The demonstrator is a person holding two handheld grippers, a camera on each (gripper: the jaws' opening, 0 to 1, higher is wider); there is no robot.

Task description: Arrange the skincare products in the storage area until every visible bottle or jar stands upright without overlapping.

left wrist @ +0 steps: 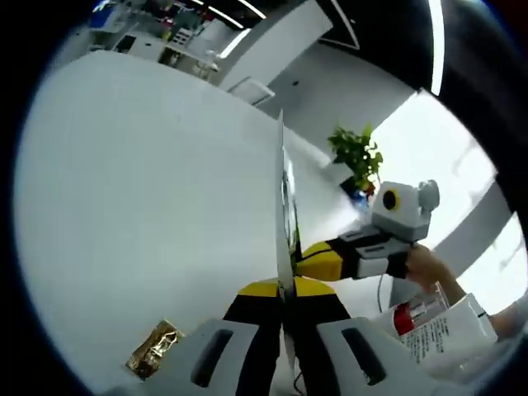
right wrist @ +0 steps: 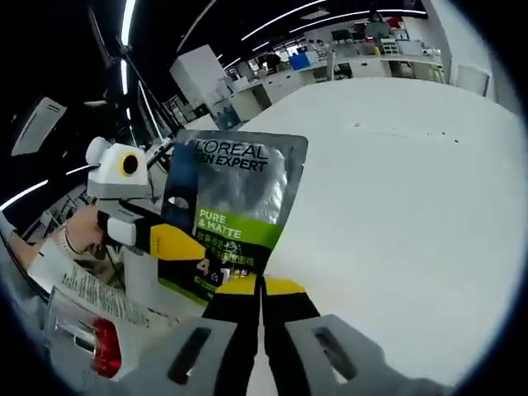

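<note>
A broad white table (left wrist: pixel 140 206) spreads ahead of and to the left of the left tongs, bare and evenly lit. Beyond its far edge stand white desks with cluttered, colourful items (left wrist: pixel 165 25). A dark ceiling carries long strip lights (left wrist: pixel 435 41). To the right of the left tongs, past the table, a green potted plant (left wrist: pixel 356 157) stands before a bright window (left wrist: pixel 429 157) and a pale wall. Ahead of the right tongs the same white table (right wrist: pixel 396 181) runs toward rows of white workstations (right wrist: pixel 330 66), with a white cabinet (right wrist: pixel 202 74) off to the left under strip lights (right wrist: pixel 280 16).
</note>
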